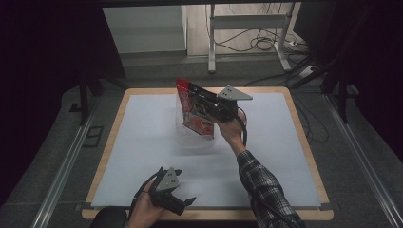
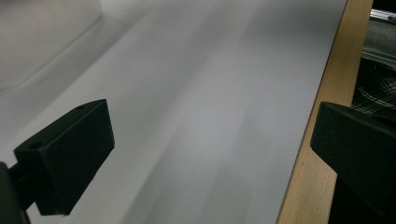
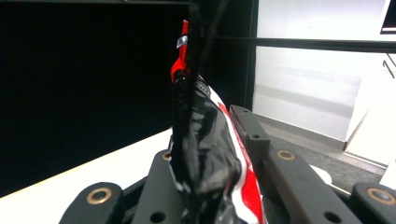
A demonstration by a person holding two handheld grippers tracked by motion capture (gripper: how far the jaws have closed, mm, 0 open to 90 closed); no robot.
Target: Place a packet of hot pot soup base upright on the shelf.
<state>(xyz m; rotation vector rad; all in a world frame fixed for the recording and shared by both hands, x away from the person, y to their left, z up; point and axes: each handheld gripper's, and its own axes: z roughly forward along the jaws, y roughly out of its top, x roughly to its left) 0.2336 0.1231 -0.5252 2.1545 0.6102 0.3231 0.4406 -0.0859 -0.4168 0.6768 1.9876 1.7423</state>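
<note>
Key relation: the snack packet (image 1: 196,113) is pinched in the right tool (image 1: 216,108), held upright above the far middle of the table (image 1: 294,156); its long axis runs top to bottom, tilted a little; there appears to be a clear container (image 1: 190,135) right below it, faint and hard to make out
Right tool: jaws nearly closed, clamped flat on the packet's side edge; in the right gripper view the packet (image 3: 210,154) stands edge-on between the jaws
Left tool (image 1: 183,202): rests low at the near edge of the table, well apart from the packet; jaws wide, nothing between them
Nearer hand: the right by far
Packet material: glossy crinkled film, red, black and white, flat and thin
Table surface: smooth pale sheet with a light wooden border
</note>
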